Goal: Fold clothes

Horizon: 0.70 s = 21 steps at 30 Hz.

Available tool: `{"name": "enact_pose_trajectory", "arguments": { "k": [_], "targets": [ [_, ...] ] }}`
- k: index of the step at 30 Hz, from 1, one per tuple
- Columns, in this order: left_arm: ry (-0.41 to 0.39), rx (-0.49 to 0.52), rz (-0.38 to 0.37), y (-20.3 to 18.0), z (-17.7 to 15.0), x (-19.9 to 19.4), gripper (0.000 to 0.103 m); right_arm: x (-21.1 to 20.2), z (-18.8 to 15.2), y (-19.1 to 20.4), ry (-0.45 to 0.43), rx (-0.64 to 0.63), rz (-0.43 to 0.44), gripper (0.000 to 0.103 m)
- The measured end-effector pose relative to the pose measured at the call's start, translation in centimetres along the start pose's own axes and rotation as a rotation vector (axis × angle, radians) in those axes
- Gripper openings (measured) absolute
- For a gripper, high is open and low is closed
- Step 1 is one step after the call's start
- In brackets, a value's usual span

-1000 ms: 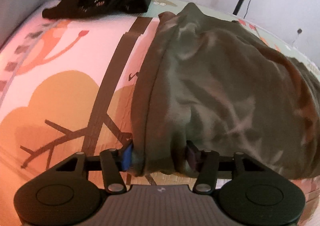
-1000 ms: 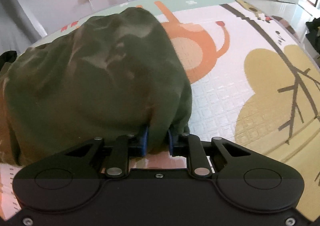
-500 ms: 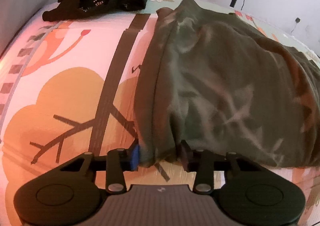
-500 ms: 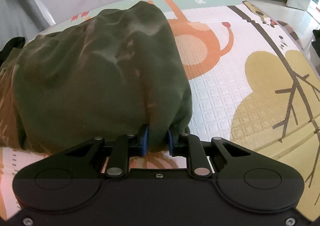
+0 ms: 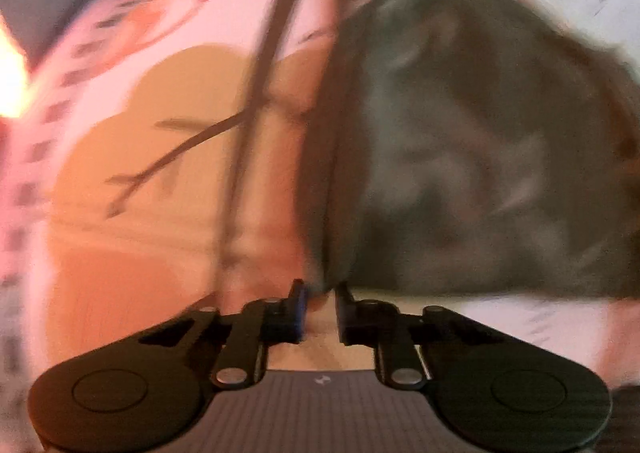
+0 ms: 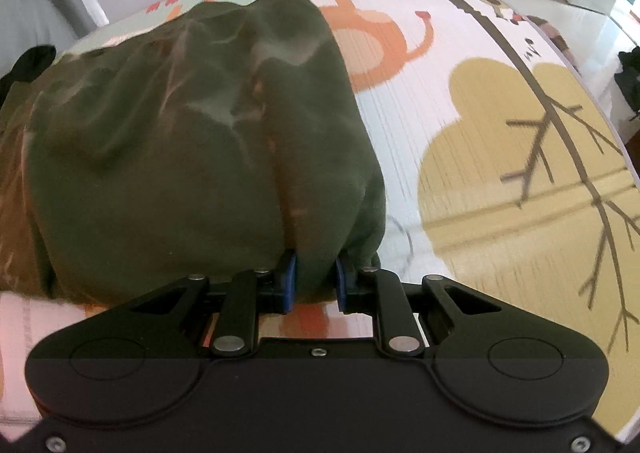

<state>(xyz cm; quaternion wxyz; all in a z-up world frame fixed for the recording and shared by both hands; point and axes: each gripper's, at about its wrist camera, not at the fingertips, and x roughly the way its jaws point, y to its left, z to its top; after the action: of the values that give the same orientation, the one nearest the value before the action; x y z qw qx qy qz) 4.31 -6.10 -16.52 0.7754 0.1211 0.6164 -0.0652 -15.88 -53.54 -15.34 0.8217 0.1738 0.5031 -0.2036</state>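
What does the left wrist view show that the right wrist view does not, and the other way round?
Only the left wrist view, which is blurred, shows the left gripper, its jaws shut at the corner of the cloth; whether they pinch it I cannot tell. Only the right wrist view shows the right gripper, its jaws shut on a fold of cloth, the orange animal print and the shiny floor. Both show the green garment lying on the printed mat with its tree drawing.
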Motion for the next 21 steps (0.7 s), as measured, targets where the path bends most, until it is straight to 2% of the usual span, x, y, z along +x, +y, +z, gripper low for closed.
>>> {"name": "enact_pose_trajectory", "arguments": {
  "k": [3, 5, 8, 9, 10, 12, 14, 15, 17, 21],
  "targets": [
    [0.063, -0.071, -0.1, 2.2, -2.4, 0.8, 0.001, -1.0, -1.6, 0.0, 0.005, 0.006, 0.007, 0.016],
    [0.005, -0.061, -0.108, 2.3, -3.5, -0.1, 0.002, -1.6, -2.6, 0.2, 0.005, 0.005, 0.008, 0.016],
    [-0.1, -0.019, -0.112, 1.8, -3.9, -1.5, 0.02, -2.0, -3.4, 0.1, -0.005, 0.032, 0.014, 0.017],
    [-0.133, -0.01, -0.117, 1.6, -3.7, -2.0, 0.04, -2.1, -3.5, 0.0, -0.009, 0.046, 0.021, 0.017],
    [-0.166, 0.0, -0.122, 1.4, -3.5, -2.4, 0.065, -2.1, -3.4, -0.1, -0.007, 0.051, 0.029, 0.018],
    [-0.25, 0.002, -0.114, 1.2, -2.7, -3.2, 0.092, -2.0, -3.3, -0.3, -0.01, 0.073, 0.039, 0.021],
    [-0.319, 0.006, -0.103, 1.0, -2.0, -3.6, 0.094, -2.0, -3.3, -0.4, -0.014, 0.095, 0.048, 0.03],
    [-0.327, 0.007, -0.099, 1.0, -1.3, -3.4, 0.094, -2.1, -3.3, -0.6, -0.02, 0.11, 0.044, 0.036],
    [-0.306, -0.006, -0.094, 1.0, -0.3, -2.6, 0.094, -2.3, -3.2, -0.9, -0.047, 0.118, 0.044, 0.038],
    [-0.264, -0.024, -0.146, 0.4, 0.6, -1.0, 0.092, -1.7, -2.7, -1.2, -0.031, 0.12, 0.058, 0.047]
  ]
}}
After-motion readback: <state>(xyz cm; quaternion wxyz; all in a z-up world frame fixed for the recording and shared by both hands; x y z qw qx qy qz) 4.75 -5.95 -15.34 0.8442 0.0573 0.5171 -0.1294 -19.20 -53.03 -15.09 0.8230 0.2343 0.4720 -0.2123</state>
